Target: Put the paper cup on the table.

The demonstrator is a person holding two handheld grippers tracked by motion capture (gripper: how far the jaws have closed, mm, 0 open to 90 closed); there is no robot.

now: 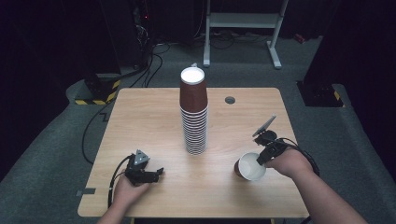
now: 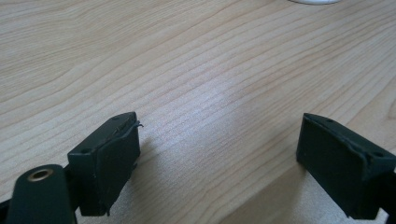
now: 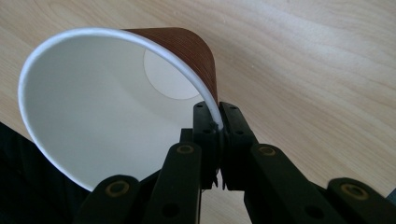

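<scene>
Wooden table (image 1: pixel 140 121), light grain, with a round grey cable port (image 1: pixel 229 100) near its far edge. A tall stack of brown paper cups (image 1: pixel 194 112), all upside down with the white base of the top one uppermost, stands at the middle of the table, between the two grippers and farther from the person than either. Beyond the table: grey carpet, a white metal frame (image 1: pixel 243 21), dark equipment with yellow-black hazard striping (image 1: pixel 95 91) at far left, cables on the floor.

Left gripper (image 1: pixel 152 175) sits low over the near left part of the table, held in the person's left hand (image 1: pixel 126 189). In the left gripper view its jaws stand wide apart over bare wood, holding nothing.

Right gripper (image 1: pixel 259 161) is at the near right part of the table, in the person's right hand (image 1: pixel 292 163). Its jaws are pressed together on the rim of a single brown paper cup (image 1: pixel 250 166), one jaw inside the wall, one outside, as the right gripper view (image 3: pixel 116 102) shows.

The cup is tilted, its long axis well off vertical: white open mouth towards the person and upward, base towards the stack. Whether its base touches the table cannot be told.
</scene>
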